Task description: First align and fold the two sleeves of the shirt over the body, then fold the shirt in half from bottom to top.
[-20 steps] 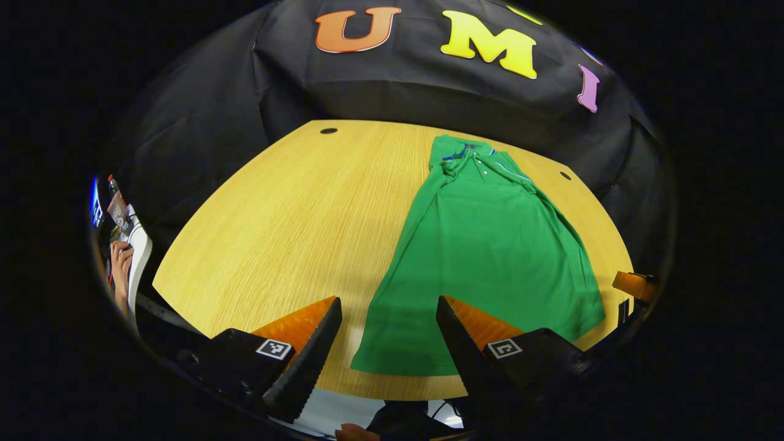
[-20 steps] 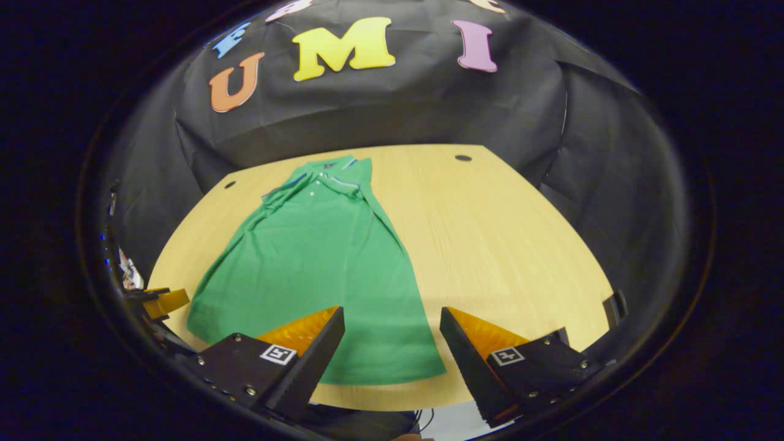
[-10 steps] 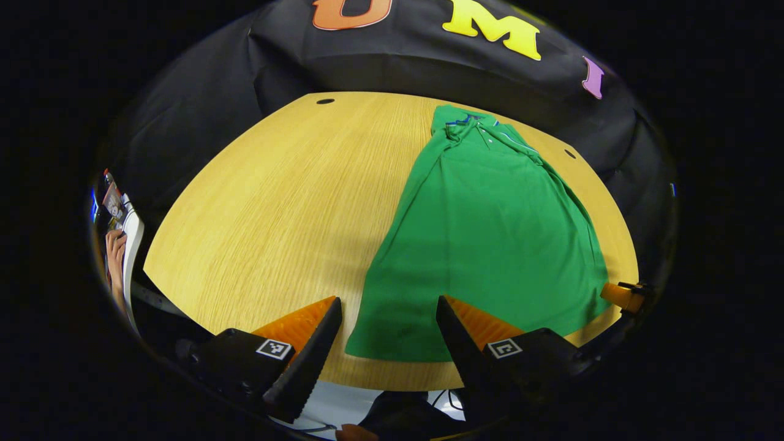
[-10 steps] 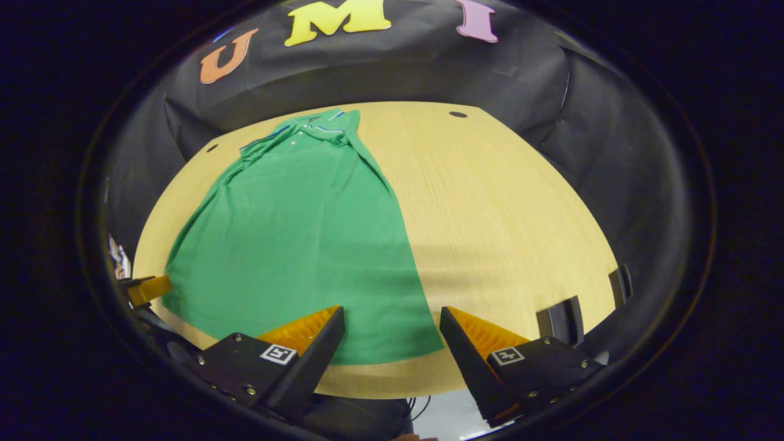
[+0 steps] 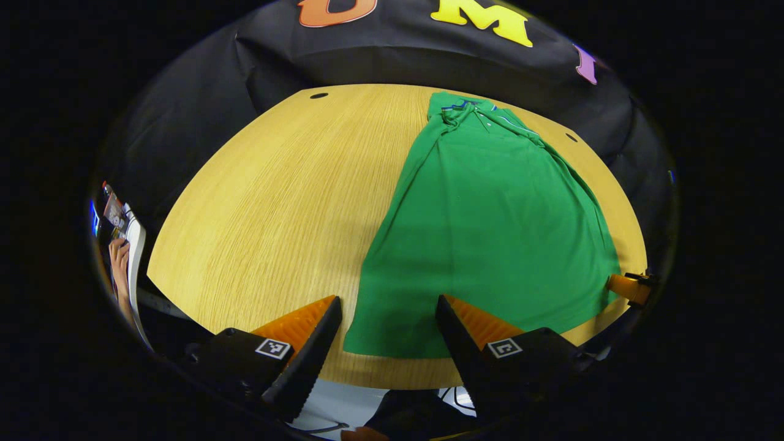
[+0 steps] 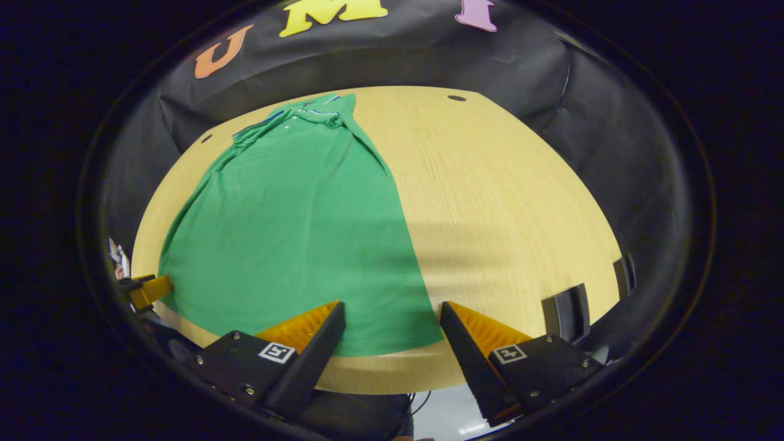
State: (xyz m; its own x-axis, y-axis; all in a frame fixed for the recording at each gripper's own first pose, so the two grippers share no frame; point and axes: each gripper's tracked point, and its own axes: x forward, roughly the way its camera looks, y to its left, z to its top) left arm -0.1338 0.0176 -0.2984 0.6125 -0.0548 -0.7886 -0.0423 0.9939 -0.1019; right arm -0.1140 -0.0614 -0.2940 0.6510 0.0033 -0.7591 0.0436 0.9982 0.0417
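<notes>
A round wooden table (image 5: 275, 202) fills the booth, and a green shirt (image 5: 490, 226) lies flat on it with the sleeves already folded in over the body, collar (image 5: 468, 110) at the far edge and hem at the near edge. In the left gripper view the left gripper (image 5: 389, 324) hangs with its jaws spread wide over the hem's left corner, gripping nothing. In the right gripper view the right gripper (image 6: 392, 327) likewise gapes over the hem's right corner (image 6: 429, 334), apart from the cloth. A person's hand (image 5: 119, 260) shows at the far left
</notes>
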